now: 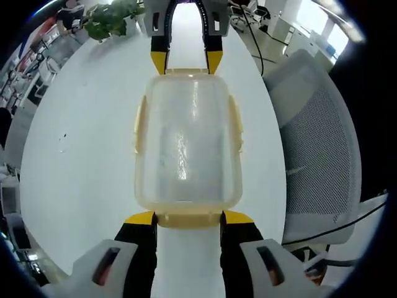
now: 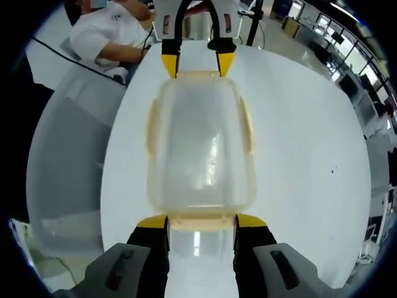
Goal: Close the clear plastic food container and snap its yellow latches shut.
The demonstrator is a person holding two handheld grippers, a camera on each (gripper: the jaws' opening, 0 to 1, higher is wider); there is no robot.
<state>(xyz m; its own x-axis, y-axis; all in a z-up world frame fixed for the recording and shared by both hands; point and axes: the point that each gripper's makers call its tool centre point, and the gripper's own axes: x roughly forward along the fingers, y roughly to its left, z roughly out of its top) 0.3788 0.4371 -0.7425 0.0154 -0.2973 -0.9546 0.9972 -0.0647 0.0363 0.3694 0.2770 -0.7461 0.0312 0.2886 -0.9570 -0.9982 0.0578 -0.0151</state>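
While my left tool sits with its jaws spread wide at the near end latch, the clear rectangular plastic food container with yellow latches lies lidded on the white round bench. At its far end I see my right tool, likewise agape and gripping nothing.

White round table, grey mesh chair, potted plant, bright windows

The container is cloudy, see-through plastic with a soft sheen, its latches opaque pale yellow plastic. It lies on a smooth, glossy white table; beyond the table's edge a chair has grey woven mesh in a matt plastic frame
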